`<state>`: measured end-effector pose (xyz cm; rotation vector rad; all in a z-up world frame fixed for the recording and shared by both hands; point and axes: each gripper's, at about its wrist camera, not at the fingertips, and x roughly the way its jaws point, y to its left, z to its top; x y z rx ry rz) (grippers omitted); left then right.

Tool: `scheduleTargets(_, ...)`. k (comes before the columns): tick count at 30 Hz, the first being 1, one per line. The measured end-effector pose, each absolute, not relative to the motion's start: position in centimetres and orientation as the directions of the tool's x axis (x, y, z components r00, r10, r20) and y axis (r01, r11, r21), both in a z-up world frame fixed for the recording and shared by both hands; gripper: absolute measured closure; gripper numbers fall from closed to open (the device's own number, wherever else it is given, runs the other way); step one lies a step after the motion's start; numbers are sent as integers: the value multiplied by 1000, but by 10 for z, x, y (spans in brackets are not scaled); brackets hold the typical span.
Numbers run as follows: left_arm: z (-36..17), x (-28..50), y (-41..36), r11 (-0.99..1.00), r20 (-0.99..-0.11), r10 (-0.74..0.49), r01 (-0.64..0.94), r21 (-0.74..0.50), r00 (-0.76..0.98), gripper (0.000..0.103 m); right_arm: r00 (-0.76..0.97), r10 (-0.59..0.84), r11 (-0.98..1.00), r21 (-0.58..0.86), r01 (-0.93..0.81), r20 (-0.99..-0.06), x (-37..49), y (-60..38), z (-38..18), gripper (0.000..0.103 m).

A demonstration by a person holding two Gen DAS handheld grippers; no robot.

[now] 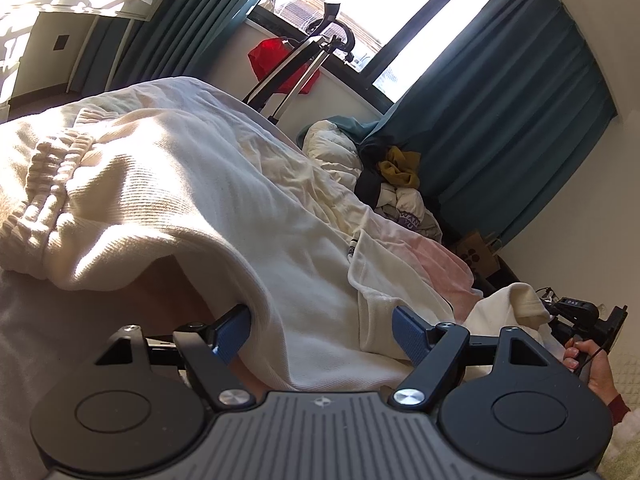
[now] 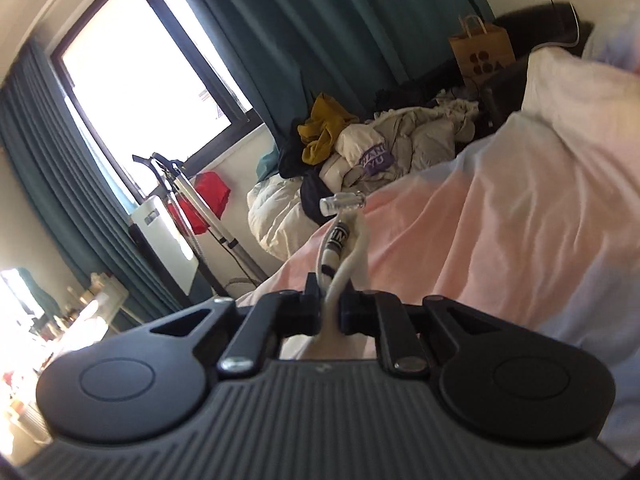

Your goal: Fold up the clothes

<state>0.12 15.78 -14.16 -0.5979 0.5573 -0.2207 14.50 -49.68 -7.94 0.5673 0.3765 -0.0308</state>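
We hold the left gripper [image 1: 322,330] with its jaws spread wide, the blue pads [image 1: 412,334] well apart. The cream garment [image 1: 192,216] lies across the bed [image 1: 24,344] and drapes down between the pads; the left pad sits at a fold of the cloth, and we cannot tell whether it touches. The garment's gathered waistband [image 1: 48,176] lies at the far left of the garment, lit by sun. Past the garment, toward the window [image 1: 360,0], a pink sheet [image 1: 432,264] covers the bed. Right of the garment our right hand [image 1: 588,364] grips the handle of the other tool.

In the right wrist view the right gripper [image 2: 330,312] is pinched tight on a strip of the cream garment [image 2: 340,280], which rises up out of the jaws. A drawcord [image 2: 336,244] with a printed tag and a clear tip [image 2: 342,202] stands up beside that strip. Beyond the gripper the pink sheet [image 2: 460,232] spreads to the right.

Behind the bed, against the teal curtain [image 2: 320,20], a pile of clothes [image 2: 380,148] sits with a mustard piece [image 2: 324,128] on top. A paper bag [image 2: 482,52] stands right of the pile, and a red bag [image 2: 208,196] hangs left of it under the window [image 2: 140,68].
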Motion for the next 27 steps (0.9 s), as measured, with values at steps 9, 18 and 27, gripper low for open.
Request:
scheduleTargets(9, -146, 17, 151, 813, -440, -347, 31, -582, 828, 24, 827, 100, 946, 310, 93, -553, 184, -591, -101, 88)
scheduleTargets(18, -145, 21, 143, 825, -448, -345, 39, -564, 825, 23, 808, 15, 751, 540, 380, -589, 119, -647, -178, 50)
scheduleTargets(27, -134, 7, 144, 810, -416, -372, 71, -582, 830, 23, 890, 51, 517, 774, 364, -453, 13, -614, -163, 41)
